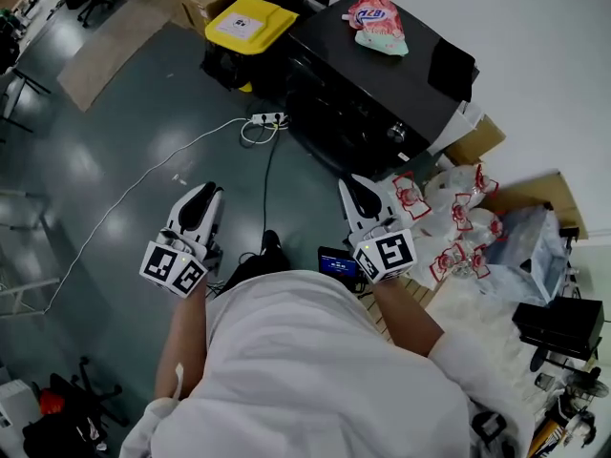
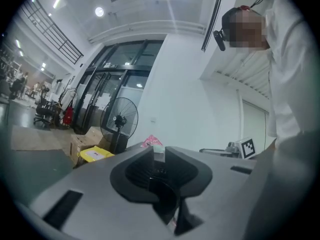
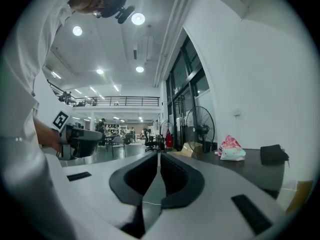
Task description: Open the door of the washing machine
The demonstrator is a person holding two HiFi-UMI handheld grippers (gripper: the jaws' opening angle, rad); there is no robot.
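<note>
Here, the black box-shaped washing machine [image 1: 382,84] stands on the grey floor [image 1: 115,151] against the white wall, at the far side of the head view. Its door is hard to make out on the dark front. A pink-and-green soft packet [image 1: 380,22] lies on the machine's top, near its far edge. Both tools are well short of the machine, over the floor. The left gripper [image 1: 208,189] has its jaws released, a small gap between them and nothing in it. The right gripper [image 1: 350,182] has its jaws clenched to a hairline slit, empty. A yellow-lidded bin [image 1: 250,22] sits beside the machine's left corner. A white power strip [image 1: 267,118] lies on the floor by the machine's front.
</note>
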